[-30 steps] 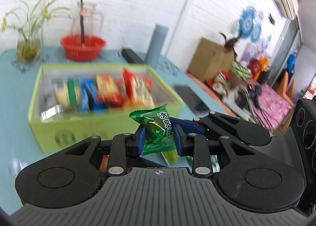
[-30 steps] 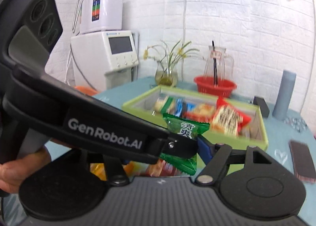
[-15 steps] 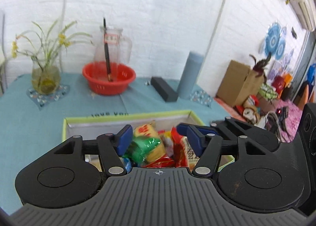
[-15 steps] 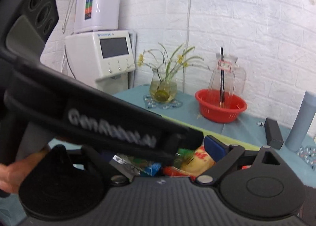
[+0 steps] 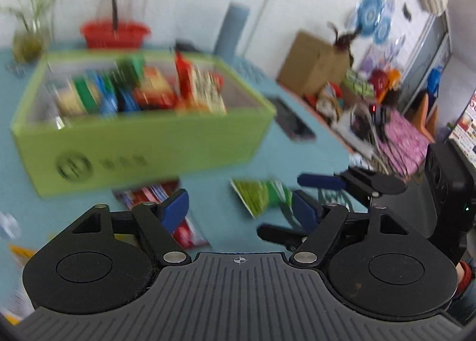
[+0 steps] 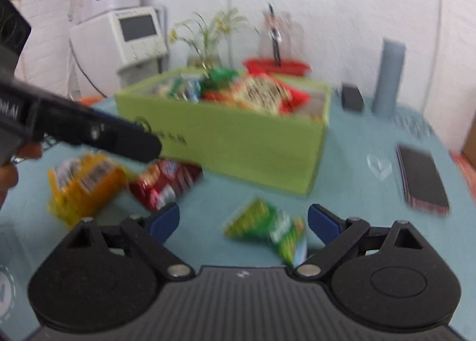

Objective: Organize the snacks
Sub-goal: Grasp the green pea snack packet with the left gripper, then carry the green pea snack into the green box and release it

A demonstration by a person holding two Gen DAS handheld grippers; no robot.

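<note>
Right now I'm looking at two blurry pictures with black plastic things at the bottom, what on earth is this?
No robot: a person holds hand-held tongs in each hand, each with a camera looking along its blue-tipped fingers. One picture is from the left tongs, whose jaws are opening with nothing between them; the other from the right tongs, open and empty. On the blue table stands a green box full of snacks. Loose in front lie a green packet, a red packet and a yellow packet.

Motion blur smears the snack packets [image 5: 139,91] unreadable.
</note>
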